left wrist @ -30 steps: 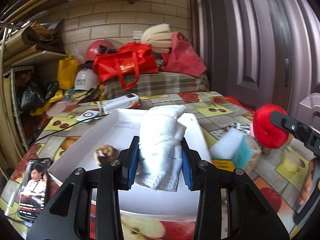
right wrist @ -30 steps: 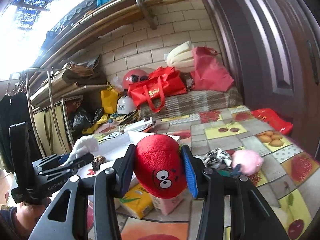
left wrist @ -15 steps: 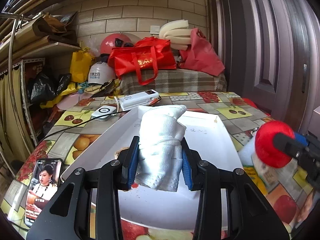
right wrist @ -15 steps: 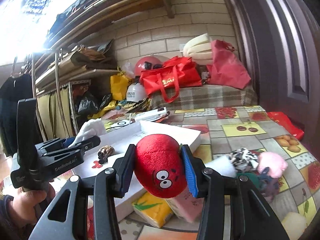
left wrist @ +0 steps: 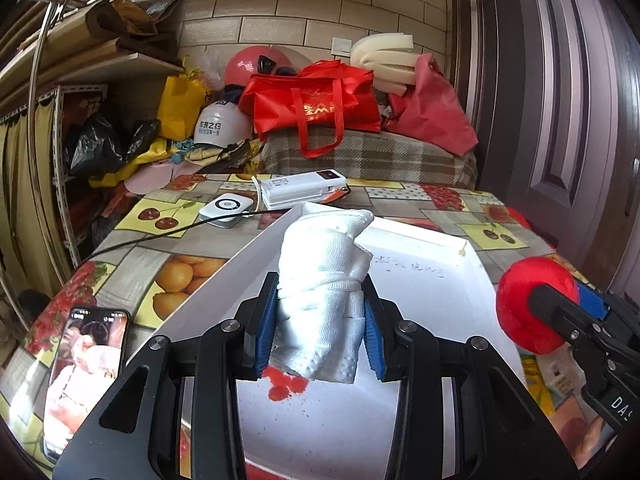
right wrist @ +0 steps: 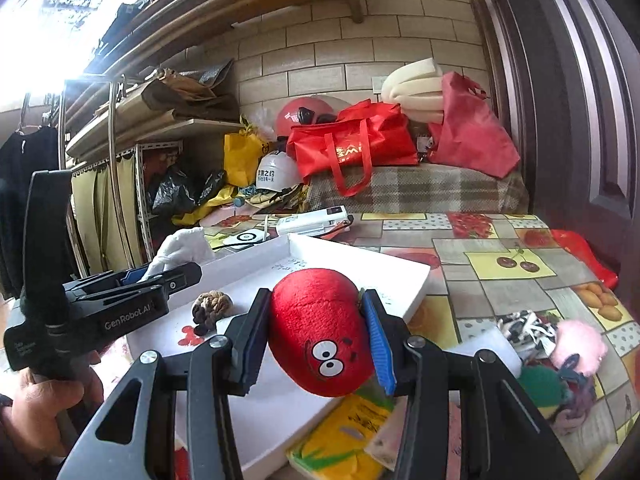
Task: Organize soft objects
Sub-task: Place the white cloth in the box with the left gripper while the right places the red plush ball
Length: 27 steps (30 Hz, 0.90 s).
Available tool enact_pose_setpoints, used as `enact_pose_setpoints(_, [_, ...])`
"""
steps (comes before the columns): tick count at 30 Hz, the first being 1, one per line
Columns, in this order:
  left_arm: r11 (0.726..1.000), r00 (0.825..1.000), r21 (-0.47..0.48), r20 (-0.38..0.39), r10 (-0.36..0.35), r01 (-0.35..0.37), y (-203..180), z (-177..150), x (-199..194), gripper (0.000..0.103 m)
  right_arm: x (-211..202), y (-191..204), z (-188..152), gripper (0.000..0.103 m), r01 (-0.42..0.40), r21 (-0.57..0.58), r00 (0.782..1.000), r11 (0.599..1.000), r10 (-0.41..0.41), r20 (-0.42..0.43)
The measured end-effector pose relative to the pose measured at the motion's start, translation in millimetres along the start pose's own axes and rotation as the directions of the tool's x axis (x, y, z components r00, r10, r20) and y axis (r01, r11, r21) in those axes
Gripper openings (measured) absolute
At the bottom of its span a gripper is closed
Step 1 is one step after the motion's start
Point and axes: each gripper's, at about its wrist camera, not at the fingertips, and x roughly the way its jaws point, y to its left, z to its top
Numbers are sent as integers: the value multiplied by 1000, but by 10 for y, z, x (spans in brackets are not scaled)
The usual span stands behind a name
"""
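My left gripper point(left wrist: 320, 332) is shut on a rolled white towel point(left wrist: 324, 280) and holds it above the white tray point(left wrist: 440, 300). My right gripper point(right wrist: 316, 344) is shut on a red plush toy with cartoon eyes point(right wrist: 320, 328), held over the tray's near right edge point(right wrist: 416, 284). The red plush point(left wrist: 532, 304) also shows at the right of the left wrist view. The towel point(right wrist: 180, 248) and left gripper point(right wrist: 160, 276) show at the left of the right wrist view. A small brown knotted soft object point(right wrist: 212, 308) lies in the tray.
A pink plush point(right wrist: 580, 340), a green plush point(right wrist: 544, 384) and a black-and-white cloth point(right wrist: 524, 324) lie on the table right of the tray. A yellow tissue pack point(right wrist: 344, 440) lies by the tray. A phone point(left wrist: 84, 376), a white charger point(left wrist: 226, 208) and power bank point(left wrist: 304, 188) sit left and behind.
Both grippers have moved over the tray, closer together, each keeping its object. The red plush has come left, now above the tray's right edge.
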Motion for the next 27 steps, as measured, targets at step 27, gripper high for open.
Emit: enact_pose_setpoints(27, [993,989,32,-92,120,-118,14,89,423,55,686,58,172,73,71,31,992,997,-67,-104])
